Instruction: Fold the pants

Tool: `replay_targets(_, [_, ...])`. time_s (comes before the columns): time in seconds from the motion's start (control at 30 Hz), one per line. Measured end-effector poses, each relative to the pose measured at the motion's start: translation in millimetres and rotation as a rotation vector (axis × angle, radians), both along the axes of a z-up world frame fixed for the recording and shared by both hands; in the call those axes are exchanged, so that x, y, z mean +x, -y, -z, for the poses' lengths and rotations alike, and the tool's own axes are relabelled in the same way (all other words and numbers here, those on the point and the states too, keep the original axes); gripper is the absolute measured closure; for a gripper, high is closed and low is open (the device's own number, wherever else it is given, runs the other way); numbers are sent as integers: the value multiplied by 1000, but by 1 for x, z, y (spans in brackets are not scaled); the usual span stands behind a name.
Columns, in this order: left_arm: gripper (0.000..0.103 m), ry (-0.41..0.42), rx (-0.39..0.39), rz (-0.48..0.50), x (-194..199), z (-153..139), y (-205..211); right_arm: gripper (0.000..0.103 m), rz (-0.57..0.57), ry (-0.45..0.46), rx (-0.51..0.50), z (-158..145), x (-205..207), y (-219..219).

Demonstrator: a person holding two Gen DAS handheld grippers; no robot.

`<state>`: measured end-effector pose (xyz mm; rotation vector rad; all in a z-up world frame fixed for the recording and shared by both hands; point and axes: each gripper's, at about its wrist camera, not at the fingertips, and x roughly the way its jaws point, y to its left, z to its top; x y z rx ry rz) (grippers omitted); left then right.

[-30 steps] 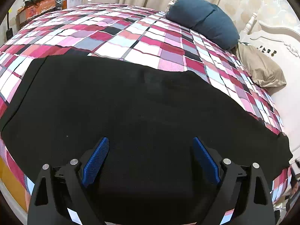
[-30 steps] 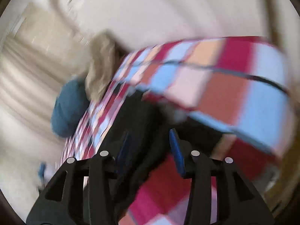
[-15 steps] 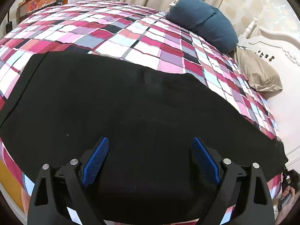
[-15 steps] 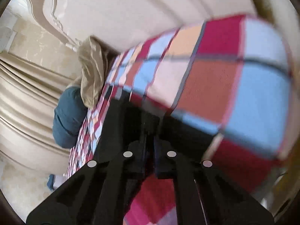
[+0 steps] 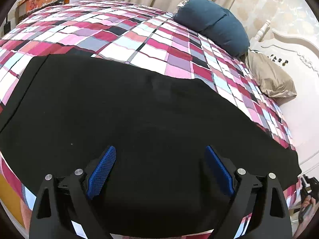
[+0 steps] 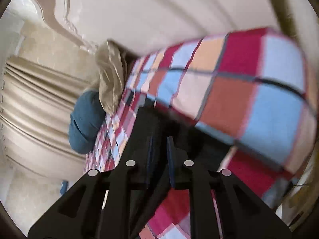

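Black pants (image 5: pixel 139 119), matte and smooth, lie spread flat in a broad band across the near part of the bed's checked quilt (image 5: pixel 123 31), a grid of pink, red, white and grey. Beyond the pants, a plump teal pillow (image 5: pixel 215 23) and a crumpled tan pillow (image 5: pixel 273 79) sit by the carved white headboard (image 5: pixel 295 45).

The left hand-held gripper (image 5: pixel 159 171) hovers over the pants, its ribbed blue pads (image 5: pixel 101 171) wide apart. The right hand-held gripper (image 6: pixel 159 145) is pinched on the black pants edge (image 6: pixel 151 119) beside the quilt; that view is blurred.
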<state>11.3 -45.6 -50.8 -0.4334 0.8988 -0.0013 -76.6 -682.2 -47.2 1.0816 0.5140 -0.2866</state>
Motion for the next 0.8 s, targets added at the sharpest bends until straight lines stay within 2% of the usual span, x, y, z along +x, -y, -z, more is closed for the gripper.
replay_targets(0.07, [14, 7, -10, 5, -1, 0, -1, 78, -26, -5, 29, 8, 13, -3])
replay_targets(0.13, [14, 8, -15, 11, -2, 0, -1, 76, -31, -30, 63, 19, 24, -3])
replay_targets(0.2, [14, 8, -22, 11, -2, 0, -2, 82, -28, -34, 83, 26, 31, -2])
replay_targets(0.23, [14, 8, -26, 10, -2, -1, -2, 93, -31, -48, 74, 27, 35, -3])
replay_targets(0.27, [14, 7, -31, 10, -2, -1, -3, 95, -34, -53, 69, 26, 36, -3])
replay_targets(0.5, [14, 8, -45, 8, -2, -1, -5, 97, -6, 4, 8, -3, 3, -6])
replay_targets(0.6, [14, 12, -40, 13, -2, 0, -4, 97, 20, -60, 16, 16, -5, 5])
replay_targets(0.7, [14, 11, -32, 21, -3, 0, -3, 99, 1, -35, 77, 36, -8, 16])
replay_targets(0.77, [14, 9, -35, 24, -3, 0, -3, 97, -10, -31, 77, 33, -11, 17])
replay_targets(0.8, [14, 9, -38, 25, -3, 0, -4, 91, -13, -49, 41, 24, -13, 16])
